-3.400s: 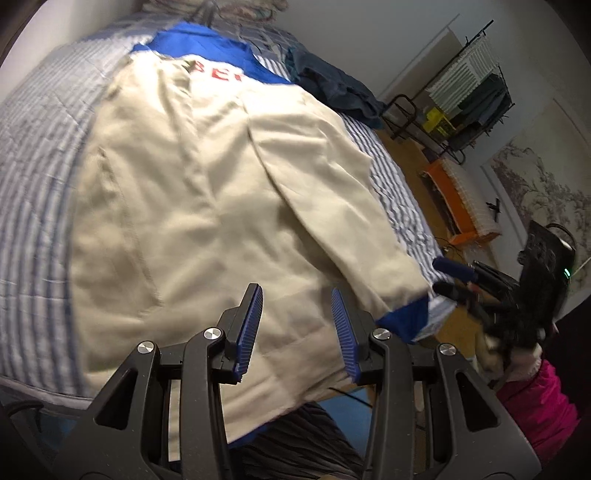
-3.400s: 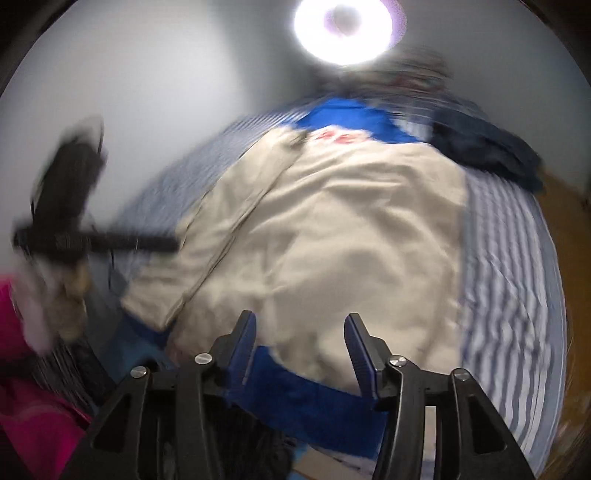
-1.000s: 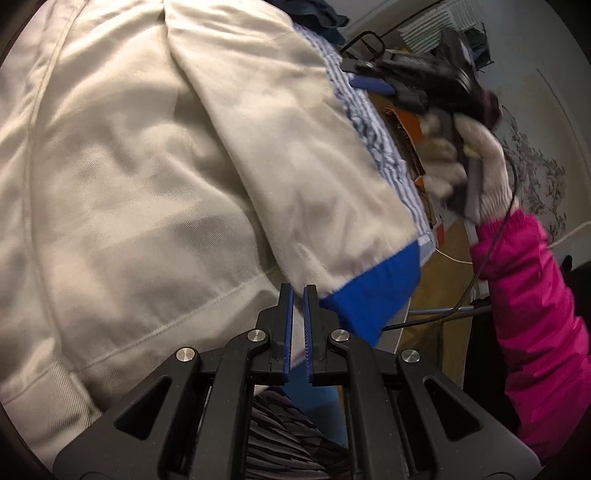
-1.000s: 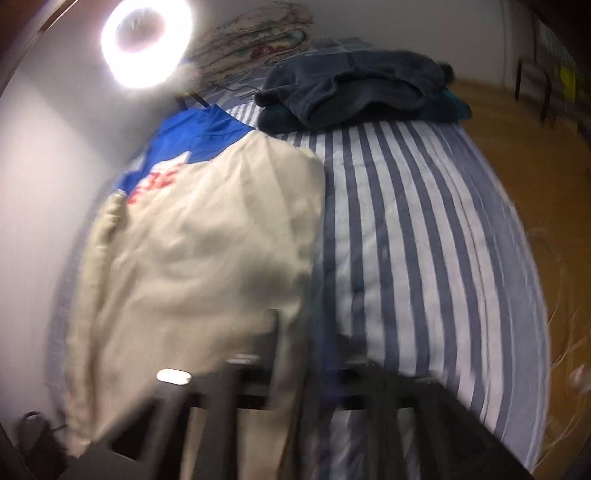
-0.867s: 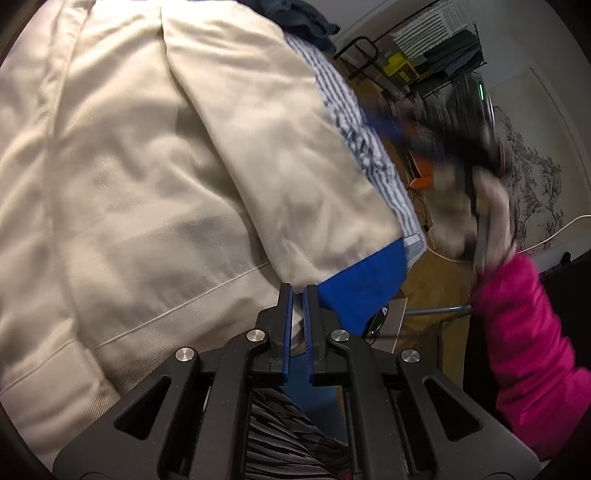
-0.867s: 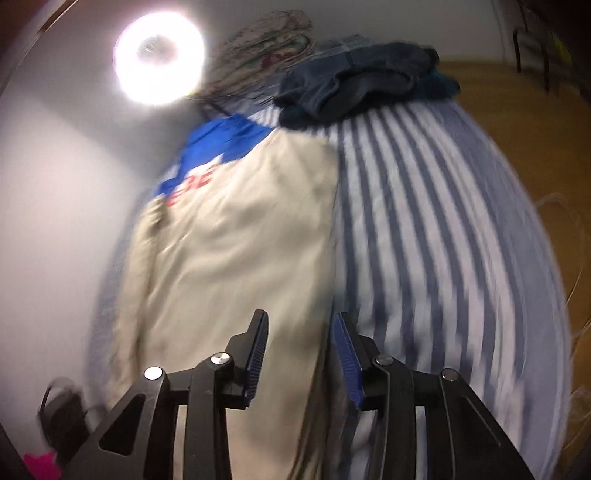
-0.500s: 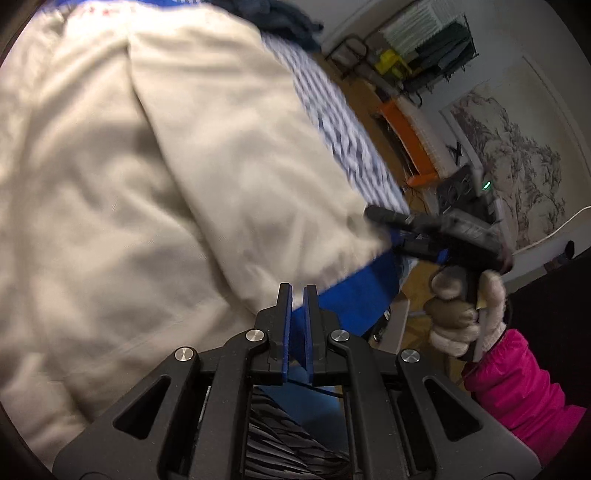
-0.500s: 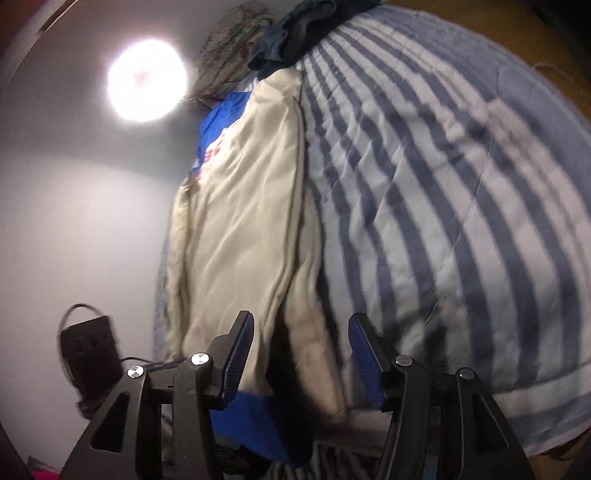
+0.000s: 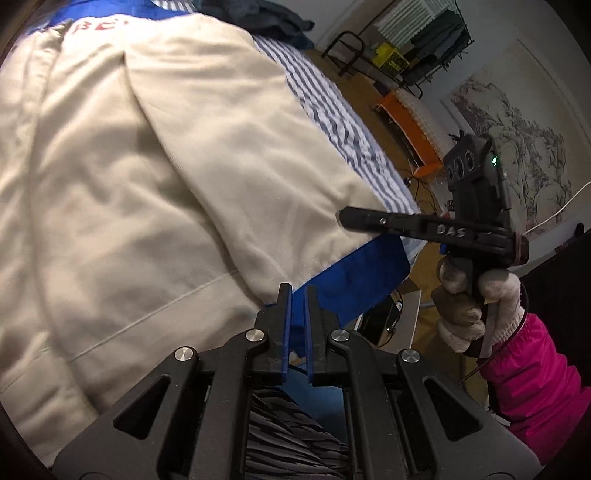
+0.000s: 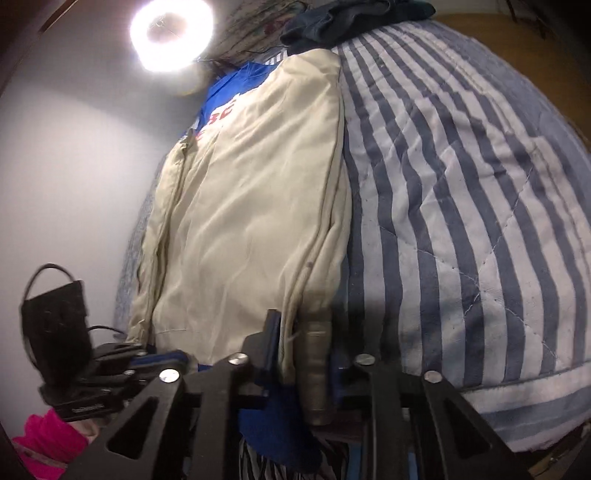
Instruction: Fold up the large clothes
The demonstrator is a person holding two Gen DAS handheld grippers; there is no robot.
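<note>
A cream jacket (image 9: pixel 155 155) with blue lining and hem lies flat on the bed (image 10: pixel 461 192), its collar end far away and its hem at the near edge. Its cloth is a smooth woven twill with stitched seams and soft creases. Red capital letters run across the blue yoke near the collar; "BE" is all that reads clearly in the left wrist view. The left gripper (image 9: pixel 297 306) is clenched on the blue hem at the jacket's near edge, with the fabric pinched between its blue ribbed pads. The right gripper (image 10: pixel 301 332) has just been closing, and the cream edge of the jacket's right side is bunched between its jaws, gripped. In the left wrist view that black tool bears the white letters "DAS", held by a hand (image 9: pixel 476 302) in a pale knitted glove with a pink sleeve. The bed's quilt is blue-and-white striped, diamond-stitched. Dark folded clothes (image 10: pixel 351 18) lie at the far end.
</note>
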